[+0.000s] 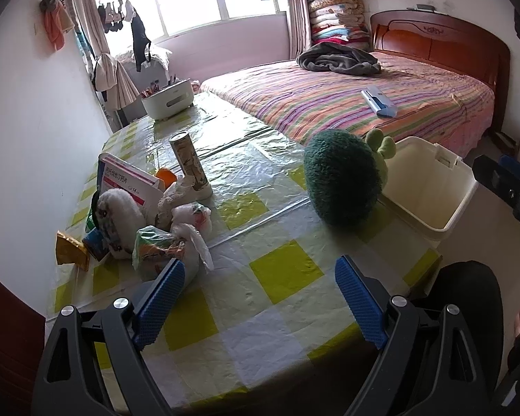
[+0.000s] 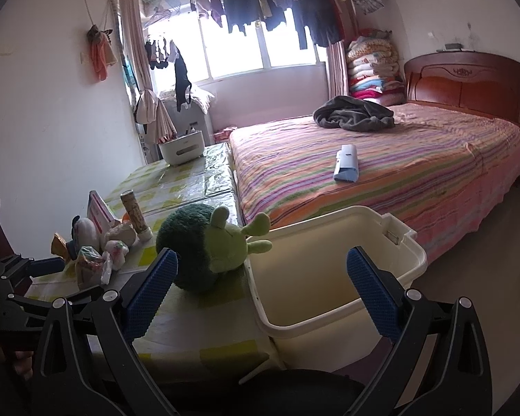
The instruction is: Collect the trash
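A heap of trash lies at the table's left: a crumpled snack bag [image 1: 156,248], white plastic wrappers [image 1: 190,218], a gold wrapper [image 1: 71,251], a pink-and-white medicine box [image 1: 128,182] and a tall paper tube [image 1: 190,164]. The heap also shows in the right wrist view [image 2: 97,256]. A cream bin [image 1: 430,190] [image 2: 329,270] stands off the table's right edge, empty. My left gripper [image 1: 260,298] is open and empty over the table, its left pad just short of the snack bag. My right gripper [image 2: 263,291] is open and empty, above the bin's near rim.
A green plush toy [image 1: 343,176] [image 2: 204,246] sits on the checked tablecloth [image 1: 280,270] beside the bin. A white pen holder [image 1: 168,98] stands at the far end. A striped bed [image 2: 381,173] lies behind the bin. A wall runs along the left.
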`<state>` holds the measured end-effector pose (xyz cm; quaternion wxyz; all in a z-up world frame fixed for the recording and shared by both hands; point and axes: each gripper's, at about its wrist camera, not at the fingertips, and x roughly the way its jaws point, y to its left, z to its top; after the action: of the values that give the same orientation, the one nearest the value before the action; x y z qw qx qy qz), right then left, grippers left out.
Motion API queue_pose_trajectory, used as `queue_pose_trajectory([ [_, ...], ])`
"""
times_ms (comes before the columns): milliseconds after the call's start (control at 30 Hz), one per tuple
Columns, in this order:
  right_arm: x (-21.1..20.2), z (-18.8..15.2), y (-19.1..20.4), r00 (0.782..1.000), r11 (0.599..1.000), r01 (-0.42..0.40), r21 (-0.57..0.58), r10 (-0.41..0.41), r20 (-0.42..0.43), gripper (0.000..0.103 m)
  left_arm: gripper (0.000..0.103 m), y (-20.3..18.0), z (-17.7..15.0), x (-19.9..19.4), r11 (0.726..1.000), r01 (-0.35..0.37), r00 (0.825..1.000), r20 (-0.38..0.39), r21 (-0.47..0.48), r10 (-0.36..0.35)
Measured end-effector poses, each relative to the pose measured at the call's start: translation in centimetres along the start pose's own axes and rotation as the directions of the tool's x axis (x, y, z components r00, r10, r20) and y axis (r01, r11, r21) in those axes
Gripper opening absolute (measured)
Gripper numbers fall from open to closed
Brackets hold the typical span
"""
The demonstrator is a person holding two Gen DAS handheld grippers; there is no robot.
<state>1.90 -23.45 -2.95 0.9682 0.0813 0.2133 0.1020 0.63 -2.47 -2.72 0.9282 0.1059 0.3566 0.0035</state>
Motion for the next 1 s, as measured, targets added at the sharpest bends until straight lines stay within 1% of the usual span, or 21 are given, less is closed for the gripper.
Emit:
queue_pose_trajectory([
  [267, 0.2, -0.3, -0.6, 1.0, 1.0, 0.003, 0.017, -0.003, -0.018, 0.097, 0.086, -0.7, -0.1, 0.0, 1.0, 0.0, 1.0, -0.009, 0.025, 0.0],
  [1000, 0.8, -0.5, 0.6, 0.999, 1.0, -0.01, -0.012, 0.009, -0.044, 0.097, 0.086, 0.5, -0.6, 0.4, 1.0, -0.003, 1.0, -0.018, -0.008, 0.003],
])
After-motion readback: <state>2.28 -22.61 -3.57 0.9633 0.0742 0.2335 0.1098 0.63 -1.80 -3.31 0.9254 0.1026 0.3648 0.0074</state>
